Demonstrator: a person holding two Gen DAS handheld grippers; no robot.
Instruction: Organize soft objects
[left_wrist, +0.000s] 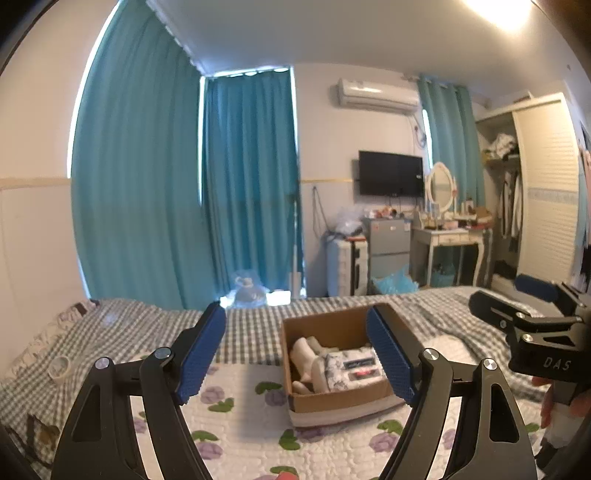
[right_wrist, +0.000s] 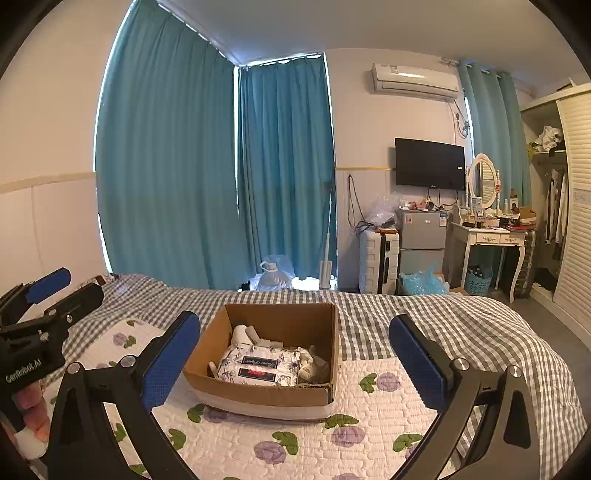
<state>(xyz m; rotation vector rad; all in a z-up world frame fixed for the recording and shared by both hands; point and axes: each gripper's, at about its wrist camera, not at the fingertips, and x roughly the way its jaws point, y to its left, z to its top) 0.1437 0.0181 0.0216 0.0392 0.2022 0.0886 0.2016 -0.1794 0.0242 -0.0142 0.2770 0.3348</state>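
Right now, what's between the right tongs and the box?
Only bare flowered quilt lies between the open right tongs and the cardboard box, seen in the right wrist view.

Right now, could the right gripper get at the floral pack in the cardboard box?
Probably yes: the right gripper is open and empty, the cardboard box has no lid, and the floral pack lies on top, uncovered.

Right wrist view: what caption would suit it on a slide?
Open right gripper hovers before a cardboard box of soft items, a floral pouch on top, on a quilted bed.
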